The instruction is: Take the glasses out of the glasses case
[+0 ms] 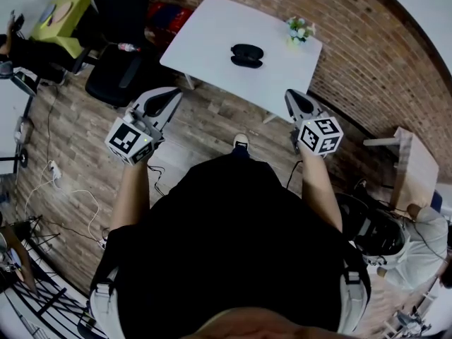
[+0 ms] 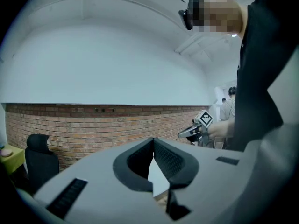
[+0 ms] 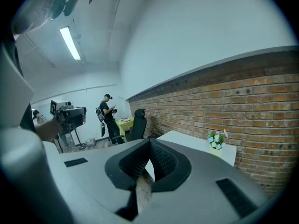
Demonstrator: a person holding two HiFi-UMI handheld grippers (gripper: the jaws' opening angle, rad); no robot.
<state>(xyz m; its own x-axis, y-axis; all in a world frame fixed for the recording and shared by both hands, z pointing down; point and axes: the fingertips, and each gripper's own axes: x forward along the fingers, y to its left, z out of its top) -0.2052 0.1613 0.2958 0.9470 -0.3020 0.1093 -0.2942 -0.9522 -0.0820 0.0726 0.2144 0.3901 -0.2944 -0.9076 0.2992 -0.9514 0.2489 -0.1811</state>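
A black oval glasses case [image 1: 247, 55] lies near the middle of a white table [image 1: 212, 30]; no glasses show. Both grippers hang over the wooden floor, short of the table's near edge and well away from the case. My left gripper [image 1: 171, 95] is shut with nothing in it, its pads meeting at the tip in the left gripper view [image 2: 153, 143]. My right gripper [image 1: 292, 97] is shut and empty too, its tips together in the right gripper view [image 3: 149, 143]. The case is hidden behind the jaws in both gripper views.
A small pot of flowers [image 1: 300, 29] stands at the table's far right corner, by the brick wall [image 1: 367, 55]. Black office chairs [image 1: 123, 62] and a yellow-green table [image 1: 67, 16] are to the left. A person [image 3: 108, 115] stands farther back. Cables [image 1: 63, 189] lie on the floor.
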